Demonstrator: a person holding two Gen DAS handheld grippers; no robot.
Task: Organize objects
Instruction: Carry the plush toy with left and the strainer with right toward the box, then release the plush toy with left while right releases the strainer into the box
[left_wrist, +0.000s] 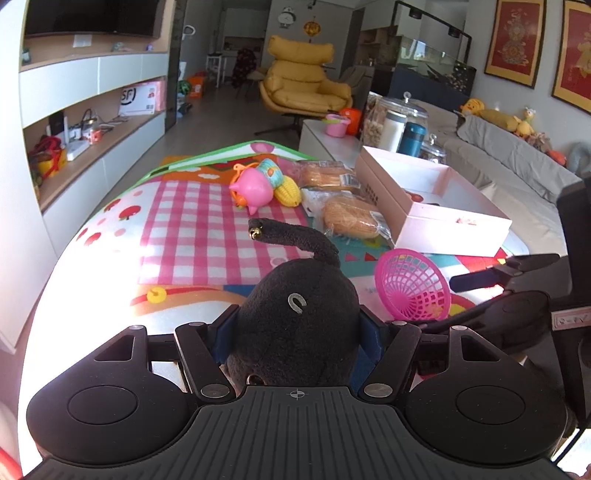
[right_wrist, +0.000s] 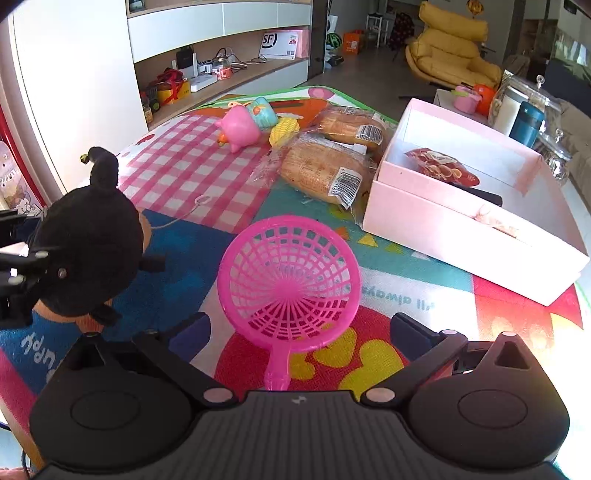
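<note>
Bright patterned play mat (right_wrist: 192, 236) underneath: left gripper (left_wrist: 295, 325) clamps the black plush toy (left_wrist: 299, 306) at six o'clock; right gripper (right_wrist: 299, 332) gapes around the pink plastic mesh scoop (right_wrist: 288, 284) (unheld, apparently), which could slide off if nudged.

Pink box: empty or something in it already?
Not empty. The open box holds a red snack packet near its far end; the rest of the floor looks bare, though the near wall hides part.
</note>
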